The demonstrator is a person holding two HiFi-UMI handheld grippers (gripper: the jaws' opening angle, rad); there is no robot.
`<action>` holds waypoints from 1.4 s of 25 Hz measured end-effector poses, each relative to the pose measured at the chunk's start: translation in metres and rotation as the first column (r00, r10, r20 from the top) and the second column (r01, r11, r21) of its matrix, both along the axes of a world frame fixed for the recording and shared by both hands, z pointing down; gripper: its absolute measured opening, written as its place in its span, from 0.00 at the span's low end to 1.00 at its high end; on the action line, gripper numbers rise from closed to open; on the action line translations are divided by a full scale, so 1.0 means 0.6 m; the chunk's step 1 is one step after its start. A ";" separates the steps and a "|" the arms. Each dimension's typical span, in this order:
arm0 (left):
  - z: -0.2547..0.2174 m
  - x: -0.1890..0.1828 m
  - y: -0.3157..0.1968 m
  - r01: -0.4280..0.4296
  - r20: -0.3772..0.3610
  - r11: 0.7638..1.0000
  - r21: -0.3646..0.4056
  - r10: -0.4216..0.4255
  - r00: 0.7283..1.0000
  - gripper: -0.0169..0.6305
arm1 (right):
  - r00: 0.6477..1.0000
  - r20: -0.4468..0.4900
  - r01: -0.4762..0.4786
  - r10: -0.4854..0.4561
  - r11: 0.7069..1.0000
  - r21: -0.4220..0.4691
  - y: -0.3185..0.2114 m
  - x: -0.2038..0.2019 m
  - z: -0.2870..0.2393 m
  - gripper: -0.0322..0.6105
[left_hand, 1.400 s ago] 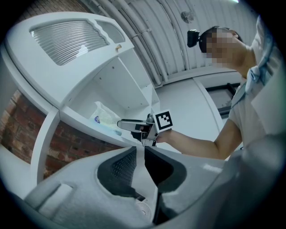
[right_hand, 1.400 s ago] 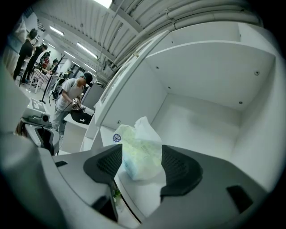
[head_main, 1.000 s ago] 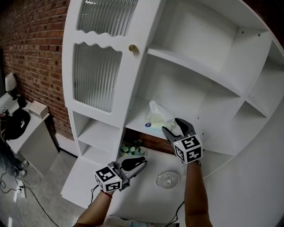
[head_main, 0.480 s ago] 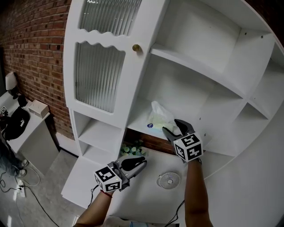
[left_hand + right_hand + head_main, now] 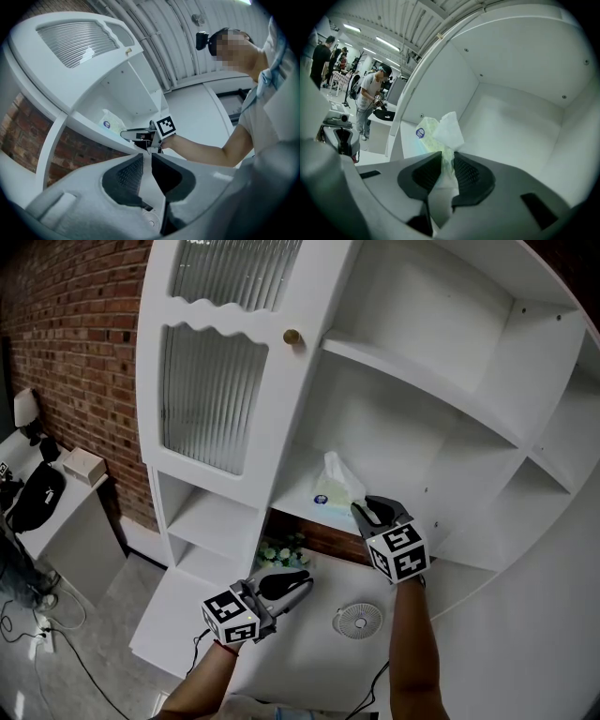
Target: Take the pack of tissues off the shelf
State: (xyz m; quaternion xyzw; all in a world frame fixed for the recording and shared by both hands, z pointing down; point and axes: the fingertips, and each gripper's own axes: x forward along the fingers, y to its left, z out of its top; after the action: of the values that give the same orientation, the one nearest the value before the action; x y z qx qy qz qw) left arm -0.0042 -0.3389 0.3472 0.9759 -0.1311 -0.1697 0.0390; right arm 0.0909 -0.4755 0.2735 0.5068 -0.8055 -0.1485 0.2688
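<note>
In the tall white arched cabinet [image 5: 305, 381], the middle shelf [image 5: 292, 486] bears the soft pale-green plastic pack of tissues [image 5: 333, 491], at ten o'clock from the grey right gripper [image 5: 367, 512], whose jaws are closing on its near edge. So shallow a pinch may slip, or draw out one sheet only. The grey left gripper [image 5: 295, 582], at seven o'clock, hangs empty, jaws barely apart.

The pack of tissues [image 5: 335, 491] is set on the shelf [image 5: 295, 486], its near end caught between the closing jaws of the right claw [image 5: 366, 510]. Below that claw a round disc [image 5: 356, 621] is laid on the surface [image 5: 300, 652]. The left claw [image 5: 302, 582] is held lower and to the left.
</note>
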 end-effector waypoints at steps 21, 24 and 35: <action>-0.002 -0.005 0.001 0.006 0.002 1.000 0.006 -0.006 1.000 0.12 | 0.997 -0.046 -0.056 0.057 0.998 0.025 -0.005 0.003 0.003 0.10; -0.003 -0.005 0.001 0.008 0.001 1.000 0.006 -0.008 1.000 0.12 | 0.997 -0.040 -0.060 0.061 0.998 0.032 -0.005 0.003 0.001 0.10; -0.001 0.003 0.008 0.013 0.002 1.000 0.004 -0.013 1.000 0.12 | 0.997 0.035 -0.072 0.071 0.996 0.046 0.010 0.010 -0.011 0.09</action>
State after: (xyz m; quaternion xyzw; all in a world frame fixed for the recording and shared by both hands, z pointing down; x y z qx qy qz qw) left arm -0.0023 -0.3340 0.3465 0.9753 -0.1372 -0.1691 0.0360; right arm 0.0970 -0.4695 0.2668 0.5439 -0.7874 -0.1495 0.2485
